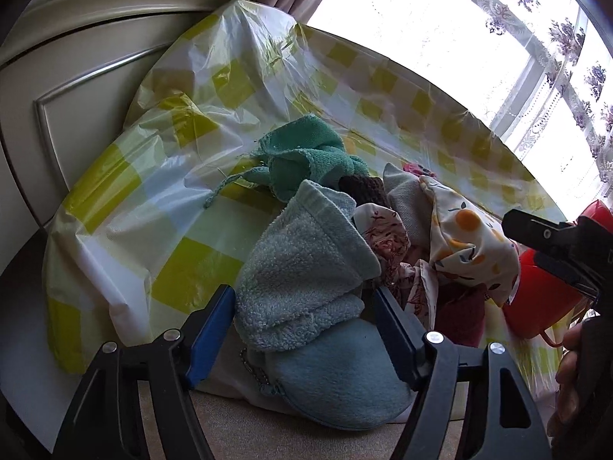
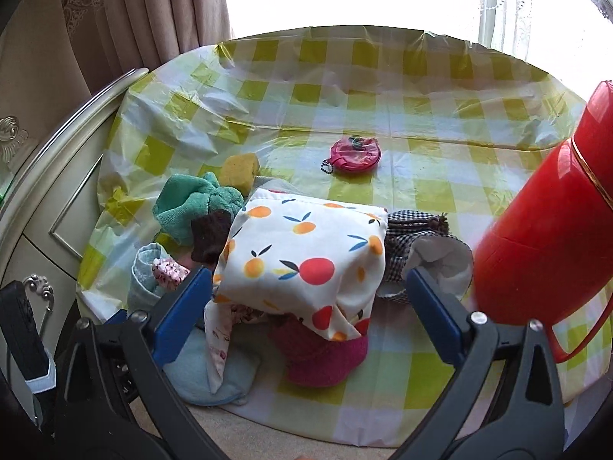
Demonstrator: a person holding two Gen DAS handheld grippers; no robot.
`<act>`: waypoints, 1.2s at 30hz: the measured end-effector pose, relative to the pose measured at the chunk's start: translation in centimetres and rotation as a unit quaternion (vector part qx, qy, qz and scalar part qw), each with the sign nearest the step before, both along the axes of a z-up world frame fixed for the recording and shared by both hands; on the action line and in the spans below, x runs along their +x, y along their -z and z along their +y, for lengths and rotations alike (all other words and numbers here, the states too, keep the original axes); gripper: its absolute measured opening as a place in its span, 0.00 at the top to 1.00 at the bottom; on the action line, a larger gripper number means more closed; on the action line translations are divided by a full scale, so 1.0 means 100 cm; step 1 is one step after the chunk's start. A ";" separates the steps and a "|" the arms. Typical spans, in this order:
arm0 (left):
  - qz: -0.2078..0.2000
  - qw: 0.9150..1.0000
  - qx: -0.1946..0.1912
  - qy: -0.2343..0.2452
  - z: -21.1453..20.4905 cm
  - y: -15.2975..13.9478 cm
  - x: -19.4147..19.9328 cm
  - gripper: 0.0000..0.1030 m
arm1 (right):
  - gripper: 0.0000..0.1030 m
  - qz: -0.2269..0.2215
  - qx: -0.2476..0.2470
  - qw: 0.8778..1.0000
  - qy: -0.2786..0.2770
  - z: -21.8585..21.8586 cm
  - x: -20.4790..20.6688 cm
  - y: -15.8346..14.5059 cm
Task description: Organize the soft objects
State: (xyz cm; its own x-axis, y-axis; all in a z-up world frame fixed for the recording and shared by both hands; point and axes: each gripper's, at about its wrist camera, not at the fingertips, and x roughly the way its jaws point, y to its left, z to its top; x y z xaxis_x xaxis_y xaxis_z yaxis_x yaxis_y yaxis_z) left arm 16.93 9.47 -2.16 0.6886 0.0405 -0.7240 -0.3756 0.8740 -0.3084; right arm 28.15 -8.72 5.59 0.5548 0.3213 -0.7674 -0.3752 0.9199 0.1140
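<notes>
A pile of soft things lies on the yellow-checked tablecloth [image 2: 383, 122]. My left gripper [image 1: 302, 329] stands open around a folded light blue towel [image 1: 306, 264], its pads close beside the towel without squeezing it. Below the towel lies a light blue pouch [image 1: 337, 379]. My right gripper [image 2: 308, 306] is open wide over a white fruit-print cloth [image 2: 306, 257], which sits between its fingers untouched. In the pile around them are a teal cloth [image 2: 191, 203], a brown cloth [image 2: 210, 234], a magenta cloth [image 2: 322, 356] and a pink-patterned cloth [image 1: 383, 230].
A red thermos [image 2: 544, 230] stands close to my right finger. A checked item with white lining [image 2: 425, 245] lies beside it. Farther back lie a yellow sponge [image 2: 239, 168] and a pink coin pouch [image 2: 354, 153]. A cream cabinet [image 1: 76, 76] borders the table's left side.
</notes>
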 end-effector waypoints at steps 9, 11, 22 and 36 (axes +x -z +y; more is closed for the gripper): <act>-0.002 1.000 -0.013 0.013 0.000 0.007 0.003 0.54 | 0.00 0.013 -0.042 0.999 0.008 0.030 0.029 0.023; -0.005 1.000 -0.016 0.015 0.000 0.008 0.003 0.62 | 0.00 0.013 -0.054 0.998 0.007 0.035 0.031 0.029; -0.041 0.999 -0.028 0.010 0.004 0.004 -0.010 0.77 | 0.22 -0.042 -0.059 0.997 -0.001 0.032 0.008 0.033; -0.084 0.996 -0.015 -0.005 0.003 -0.009 -0.023 0.80 | 0.50 -0.062 -0.017 0.998 -0.017 0.004 -0.020 0.029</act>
